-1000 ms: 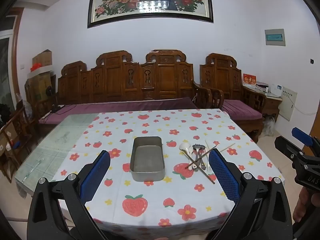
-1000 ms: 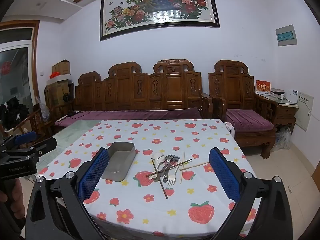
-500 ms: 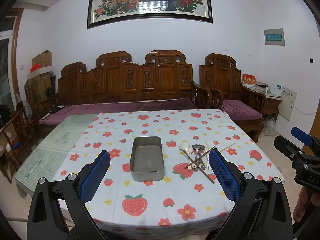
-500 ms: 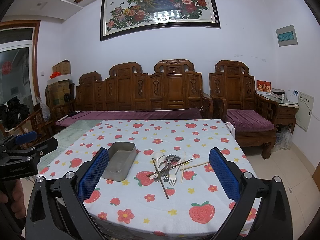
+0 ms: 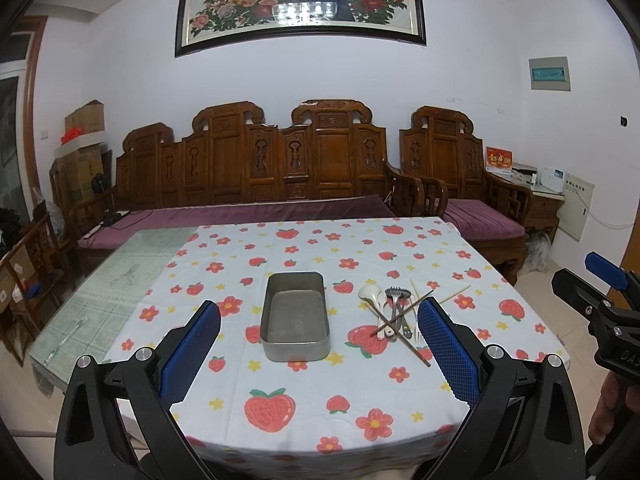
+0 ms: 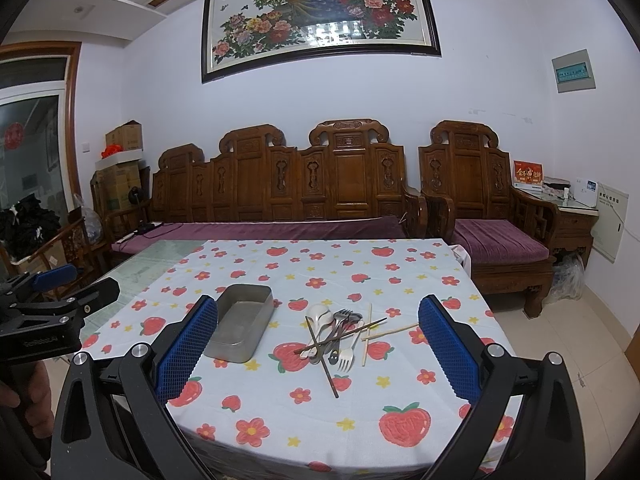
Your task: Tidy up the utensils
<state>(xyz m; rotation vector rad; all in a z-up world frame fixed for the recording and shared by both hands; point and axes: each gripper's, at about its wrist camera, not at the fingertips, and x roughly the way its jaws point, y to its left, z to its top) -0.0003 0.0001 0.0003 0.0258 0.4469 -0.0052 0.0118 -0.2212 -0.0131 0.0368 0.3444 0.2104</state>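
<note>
Left gripper (image 5: 319, 344) fingers spread wide, nothing held; right gripper (image 6: 318, 344) likewise. Metal tin (image 5: 295, 316) set on worktop (image 5: 280, 420) cloth, strawberry-patterned; utensils (image 6: 336, 336) piled just beside. Carved wooden bench (image 6: 280, 184) and framed peacock painting (image 6: 320, 16) seen behind.

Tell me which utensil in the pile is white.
The white spoon, at the pile's left edge nearest the metal tin. The fork is silver, and the chopsticks are wooden.

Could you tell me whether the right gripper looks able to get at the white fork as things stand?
Probably yes: the right gripper is open and the white fork lies at the pile's near edge, tines uncovered.
</note>
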